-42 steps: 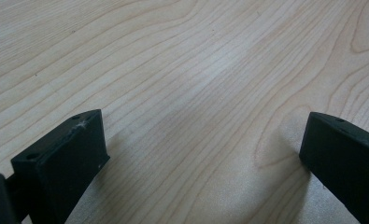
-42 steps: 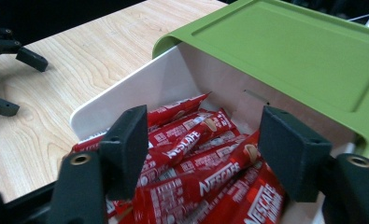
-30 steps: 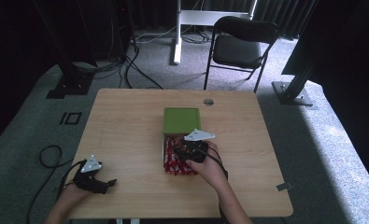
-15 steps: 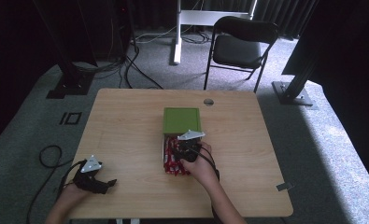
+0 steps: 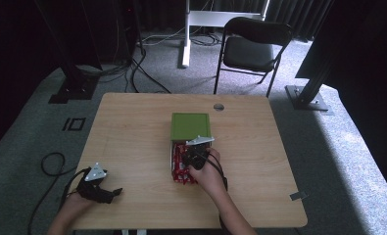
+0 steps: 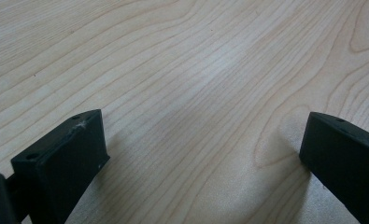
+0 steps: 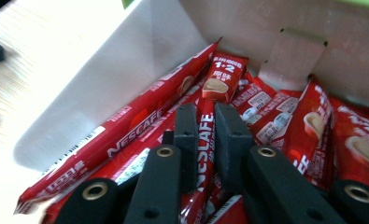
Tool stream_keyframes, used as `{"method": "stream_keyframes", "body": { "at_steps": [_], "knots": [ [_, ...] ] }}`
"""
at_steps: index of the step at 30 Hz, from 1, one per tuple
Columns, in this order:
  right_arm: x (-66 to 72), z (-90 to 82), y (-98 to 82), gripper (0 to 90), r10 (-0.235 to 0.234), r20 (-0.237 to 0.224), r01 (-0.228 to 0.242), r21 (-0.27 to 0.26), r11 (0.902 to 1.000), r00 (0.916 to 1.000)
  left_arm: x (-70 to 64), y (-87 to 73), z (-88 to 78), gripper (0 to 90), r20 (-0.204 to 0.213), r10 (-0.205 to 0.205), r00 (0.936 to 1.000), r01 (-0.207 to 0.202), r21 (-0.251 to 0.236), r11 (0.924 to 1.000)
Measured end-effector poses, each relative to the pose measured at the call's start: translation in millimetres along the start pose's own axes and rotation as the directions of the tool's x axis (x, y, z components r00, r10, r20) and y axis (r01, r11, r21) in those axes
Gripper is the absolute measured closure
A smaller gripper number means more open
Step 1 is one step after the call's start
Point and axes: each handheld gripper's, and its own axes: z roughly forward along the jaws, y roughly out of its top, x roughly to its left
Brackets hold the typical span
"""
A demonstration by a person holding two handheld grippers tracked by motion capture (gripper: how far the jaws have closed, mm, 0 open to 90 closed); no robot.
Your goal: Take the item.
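While the right gripper sits in the open box in the middle of the high view, its two black jaws have just been closing and now pinch one long red Nescafe coffee stick that lies on top of the pile of red sticks. To do this well, I think the hand should lift slowly and straight up, so the thin stick does not slip or drag its neighbours out. The left gripper rests at the lower left of the high view, jaws wide apart with nothing in them. The box's green lid is folded back. The pale wooden table stands on grey carpet, with a black folding chair at the top of the frame
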Motion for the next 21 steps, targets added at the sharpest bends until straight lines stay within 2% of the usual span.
{"method": "stream_keyframes", "body": {
  "at_steps": [7,10,11,21],
  "knots": [
    [-1.9,-15.2,2.8,81.1,0.030,-0.028,-0.032,-0.071,0.9969,0.9991,-0.1,0.0,0.0,1.5,0.000,-0.002,1.0000,0.002,0.000,1.0000],
    [-1.2,-22.6,4.7,81.0,0.027,-0.028,-0.029,-0.088,0.9957,0.9992,-0.1,0.0,0.0,1.5,0.001,-0.001,1.0000,0.001,0.000,1.0000],
    [-1.1,-24.5,5.0,81.0,0.020,-0.032,-0.023,-0.076,0.9968,0.9993,-0.2,0.0,0.0,1.5,0.000,-0.002,1.0000,0.002,0.000,1.0000],
    [-1.9,-45.7,-1.1,81.1,0.033,-0.072,-0.041,-0.110,0.9931,0.9969,0.0,0.0,0.1,1.5,0.000,-0.001,1.0000,0.001,-0.001,1.0000]
  ]
}}
